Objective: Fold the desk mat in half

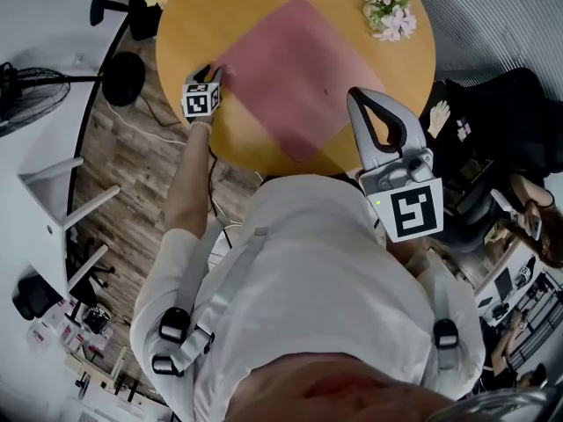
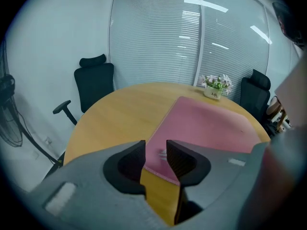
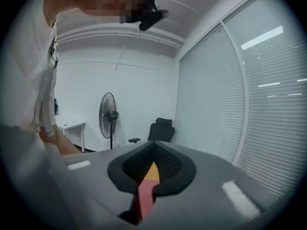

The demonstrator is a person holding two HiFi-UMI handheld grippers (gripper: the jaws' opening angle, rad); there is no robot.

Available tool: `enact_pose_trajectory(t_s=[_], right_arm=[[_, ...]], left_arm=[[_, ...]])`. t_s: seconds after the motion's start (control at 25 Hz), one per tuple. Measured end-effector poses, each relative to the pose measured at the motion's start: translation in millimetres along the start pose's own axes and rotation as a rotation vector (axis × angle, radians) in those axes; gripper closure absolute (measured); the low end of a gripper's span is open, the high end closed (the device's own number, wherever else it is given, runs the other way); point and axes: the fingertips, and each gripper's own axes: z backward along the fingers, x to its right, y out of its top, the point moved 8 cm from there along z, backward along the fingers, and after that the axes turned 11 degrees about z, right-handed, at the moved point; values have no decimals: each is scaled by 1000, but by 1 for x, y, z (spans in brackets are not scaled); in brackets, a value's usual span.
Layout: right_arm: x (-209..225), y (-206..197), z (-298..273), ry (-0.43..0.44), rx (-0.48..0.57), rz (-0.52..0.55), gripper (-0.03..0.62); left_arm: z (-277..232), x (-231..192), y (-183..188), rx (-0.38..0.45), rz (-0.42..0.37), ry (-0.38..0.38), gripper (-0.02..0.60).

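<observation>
Round and wooden, the surface (image 1: 198, 25) carries a pink desk mat (image 1: 295, 73) lying flat and unfolded, turned so that its corners point toward the rim. A small pale mark on the mat near its left corner is too blurred to read.

The left gripper (image 1: 214, 71) sits low at that left corner. In the left gripper view its fingers (image 2: 180, 159) stand apart, with the mat's near edge (image 2: 163, 169) lying in the gap between them; neither pad presses on it. The right gripper (image 1: 359, 99) is held up near the person's chest, off the mat, above its near corner. In the right gripper view its fingers (image 3: 165, 164) meet at the tips with nothing between them, and only a sliver of mat and wood shows through the slot below.

A white pot of flowers (image 1: 387, 7) stands at the far rim, apart from the mat; the print on it is too small to read. Each gripper's cube bears black-and-white square markers. Black office chairs (image 2: 95, 80) stand round the surface before slatted blinds (image 2: 158, 32), and a standing fan (image 3: 109, 114) is by the white wall.
</observation>
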Motion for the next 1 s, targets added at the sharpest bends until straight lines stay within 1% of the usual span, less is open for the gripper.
enact_pose_trajectory(t_s=[0.12, 0.24, 0.44, 0.64, 1.0], right_arm=[[1, -3, -3, 3, -9, -4, 589], [2, -6, -5, 5, -14, -7, 589], [3, -10, -7, 3, -26, -15, 589], [5, -13, -8, 1, -31, -21, 589], [2, -15, -5, 0, -39, -27, 589]], left_arm=[[-15, -10, -5, -36, 31, 0, 419], [-35, -17, -16, -76, 57, -27, 397], [-49, -24, -22, -128, 73, -36, 383], [-52, -26, -24, -129, 83, -54, 374], [-53, -25, -25, -142, 62, -75, 408]])
